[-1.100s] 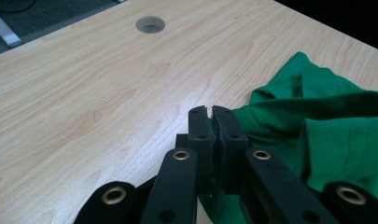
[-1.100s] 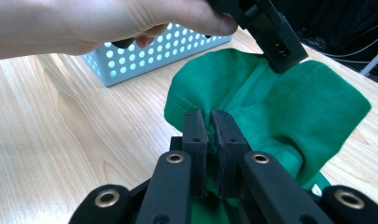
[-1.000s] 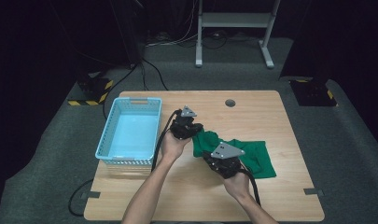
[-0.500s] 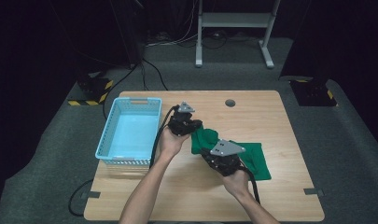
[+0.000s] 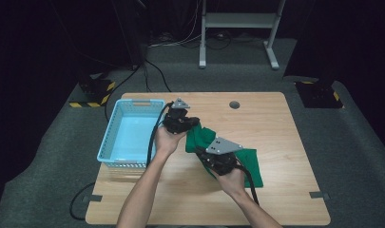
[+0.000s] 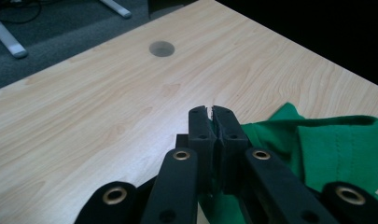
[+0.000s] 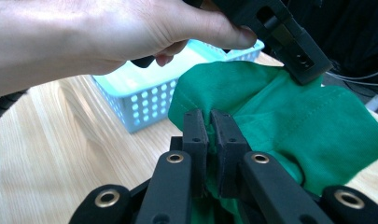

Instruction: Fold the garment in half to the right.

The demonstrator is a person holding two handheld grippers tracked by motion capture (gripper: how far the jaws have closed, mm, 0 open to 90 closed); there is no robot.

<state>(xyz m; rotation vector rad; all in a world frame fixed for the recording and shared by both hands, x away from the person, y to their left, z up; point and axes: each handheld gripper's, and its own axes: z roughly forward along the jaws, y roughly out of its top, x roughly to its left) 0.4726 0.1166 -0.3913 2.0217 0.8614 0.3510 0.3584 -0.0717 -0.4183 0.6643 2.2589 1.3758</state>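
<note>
- Green woven cloth with stitched hems [image 5: 242, 159]: on the light wooden table top [image 5: 275, 123], right of centre; one part flat on the wood, another part lifted and bunched between the two grippers. Near edge covered by the right hand [image 5: 235, 180] and cable in the high view; full outline not readable.
- Left gripper [image 6: 213, 114], black, two-jawed, grey three-cornered plate on top: held in the left hand [image 5: 167, 140] just right of the basket. Jaws pressed together, a fold of green cloth pinched low between them; tips meet with no visible gap. Exact hold point hidden behind the jaw blocks in the left gripper view.
- Right gripper [image 7: 210, 119], same build: nearer the person, over the cloth. Jaws nearly closed, clamped on a bunched fold of the cloth; a narrow slit remains at the tips. Lower part of the fold lost behind the linkage.
- Pale blue perforated plastic basket [image 5: 128, 135]: on the left part of the table, apart from the cloth, interior bare where visible. Partly hidden by the left hand in the right gripper view.
- Round dark hole in the table top [image 5: 234, 104]: far side, well apart from the cloth.
- Surroundings: grey carpet floor [image 5: 351, 142], dark beyond; details there hard to make out.
</note>
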